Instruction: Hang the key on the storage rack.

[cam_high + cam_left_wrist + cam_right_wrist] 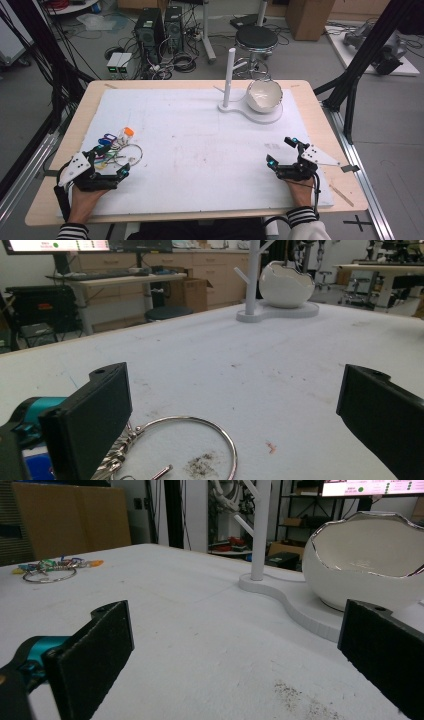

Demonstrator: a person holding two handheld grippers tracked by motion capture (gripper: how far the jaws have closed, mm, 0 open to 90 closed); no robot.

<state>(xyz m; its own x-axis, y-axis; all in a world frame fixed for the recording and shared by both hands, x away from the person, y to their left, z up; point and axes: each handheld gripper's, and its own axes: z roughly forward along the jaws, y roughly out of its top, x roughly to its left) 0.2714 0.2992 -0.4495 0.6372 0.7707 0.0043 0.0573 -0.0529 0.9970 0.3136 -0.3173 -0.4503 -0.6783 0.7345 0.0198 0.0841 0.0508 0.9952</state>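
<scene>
Where the views differ: the high view alone shows both hands and the stool beyond the tabletop [310, 95].
Key ring [192, 437]: one, with coloured tags, lying flat just ahead of the left gripper [107, 161], fingers spread, pinching nothing.
Right gripper [281, 152]: fingers spread, empty, well apart from the ring.
Stand [261, 530]: one.
Bowl [370, 555]: one, on the stand's base.

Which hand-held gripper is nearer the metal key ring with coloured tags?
Left hand-held gripper sits right beside the metal key ring with coloured tags; right hand-held gripper is across the table.
</scene>
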